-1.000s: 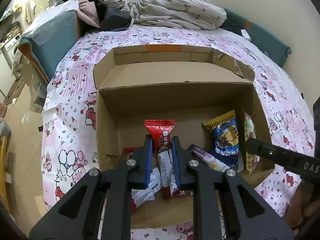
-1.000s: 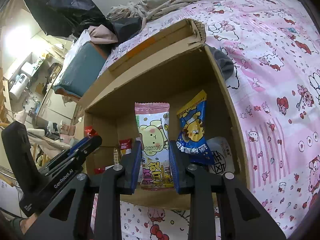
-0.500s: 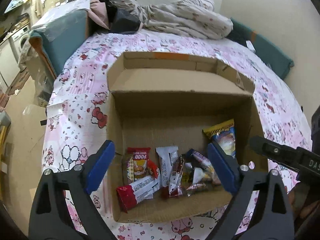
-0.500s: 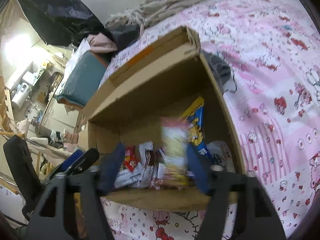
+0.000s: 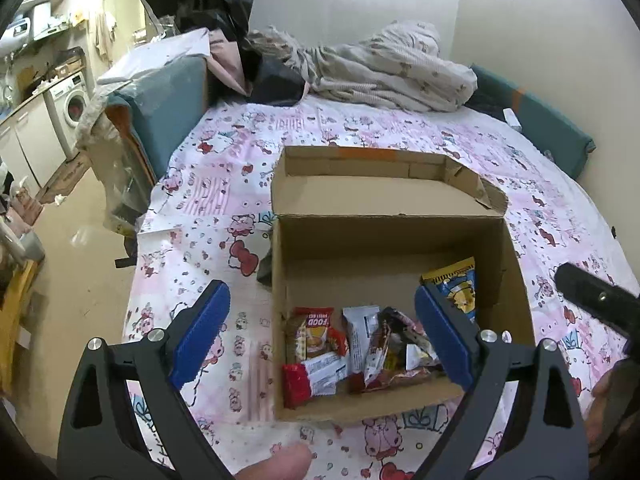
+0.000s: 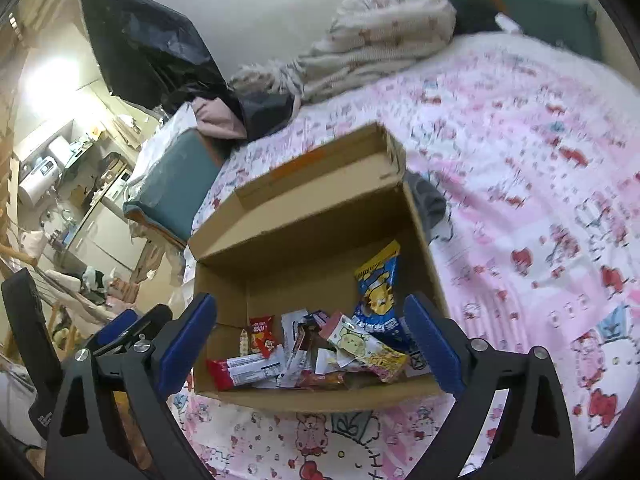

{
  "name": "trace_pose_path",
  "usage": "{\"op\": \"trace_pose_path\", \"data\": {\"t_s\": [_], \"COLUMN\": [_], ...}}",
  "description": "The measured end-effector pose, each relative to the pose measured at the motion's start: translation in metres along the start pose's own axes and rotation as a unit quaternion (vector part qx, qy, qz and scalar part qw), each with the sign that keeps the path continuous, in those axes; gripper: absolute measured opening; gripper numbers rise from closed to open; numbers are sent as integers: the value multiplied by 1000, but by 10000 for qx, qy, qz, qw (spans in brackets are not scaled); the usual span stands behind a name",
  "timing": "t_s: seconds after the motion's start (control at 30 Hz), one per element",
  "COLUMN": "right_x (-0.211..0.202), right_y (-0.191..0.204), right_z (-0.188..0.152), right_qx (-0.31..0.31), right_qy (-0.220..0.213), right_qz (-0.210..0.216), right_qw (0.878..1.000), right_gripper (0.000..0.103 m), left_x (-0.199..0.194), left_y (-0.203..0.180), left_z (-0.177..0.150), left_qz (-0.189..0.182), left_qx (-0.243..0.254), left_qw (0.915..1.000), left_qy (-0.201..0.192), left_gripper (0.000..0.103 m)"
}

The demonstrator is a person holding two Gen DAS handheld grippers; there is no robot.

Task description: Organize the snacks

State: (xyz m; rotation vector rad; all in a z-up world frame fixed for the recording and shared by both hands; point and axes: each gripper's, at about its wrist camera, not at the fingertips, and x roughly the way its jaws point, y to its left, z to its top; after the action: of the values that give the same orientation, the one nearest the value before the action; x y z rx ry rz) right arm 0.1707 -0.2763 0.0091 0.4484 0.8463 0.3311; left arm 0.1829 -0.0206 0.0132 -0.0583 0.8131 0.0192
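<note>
Snacks are in the box, that's my read. Brown open-topped cardboard box (image 5: 384, 240) sits on the bed with the pink cartoon-print sheet (image 5: 224, 208), flaps open. Inside, along the near wall, a loose pile: red-and-silver wrapped bar (image 5: 310, 378), red-topped packet marked FOOD (image 5: 314, 334), white sachet (image 5: 360, 330), dark crinkly wrappers I can't tell apart. Blue-and-yellow cartoon snack bag (image 6: 378, 296) leans upright against the box's right wall. Pink-and-yellow cartoon packet (image 6: 362, 346) lies tilted on top of the pile.

My left hand-held gripper (image 5: 320, 334) is spread wide, nothing between the blue pads, hanging above the box's near left part. My right hand-held gripper (image 6: 310, 338) has just been opening its jaws and stands spread too, empty, with the pink-and-yellow packet lying loose in the box below it.

Progress, as a judgement: far along. No snacks visible on the sheet around the box in either view. What's left, if anything, is tidying: the pile is jumbled, not lined up. Beyond the frames, can't say.
</note>
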Motion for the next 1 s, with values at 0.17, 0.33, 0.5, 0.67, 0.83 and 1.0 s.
{"op": "trace_pose_path", "data": {"t_s": [0.17, 0.33, 0.5, 0.67, 0.83, 1.0], "right_x": [-27, -45, -55, -61, -58, -46], "right_y": [11, 13, 17, 27, 32, 40], "right_z": [-8, -27, -43, -58, -67, -74], "right_qx": [-273, -357, -505, -752, -745, -972], "right_qy": [-279, -353, -382, -500, -523, -429], "right_qz": [-82, -189, -367, -589, -711, -829], "right_qw": [9992, 9986, 9973, 9942, 9933, 9909], "right_gripper": [101, 101, 103, 103, 103, 103], "left_x": [-21, -37, -51, -65, -67, -70], "left_y": [7, 13, 16, 18, 20, 20], "left_z": [-11, -28, -45, -57, -65, -67], "left_qz": [-93, -189, -234, -180, -50, -69], "left_qx": [-85, -137, -158, -113, -121, -112], "left_qw": [9999, 9997, 9996, 9997, 9998, 9998], "left_qy": [-33, 15, 58, -74, -114, -164], "left_gripper": [92, 92, 102, 103, 103, 103]}}
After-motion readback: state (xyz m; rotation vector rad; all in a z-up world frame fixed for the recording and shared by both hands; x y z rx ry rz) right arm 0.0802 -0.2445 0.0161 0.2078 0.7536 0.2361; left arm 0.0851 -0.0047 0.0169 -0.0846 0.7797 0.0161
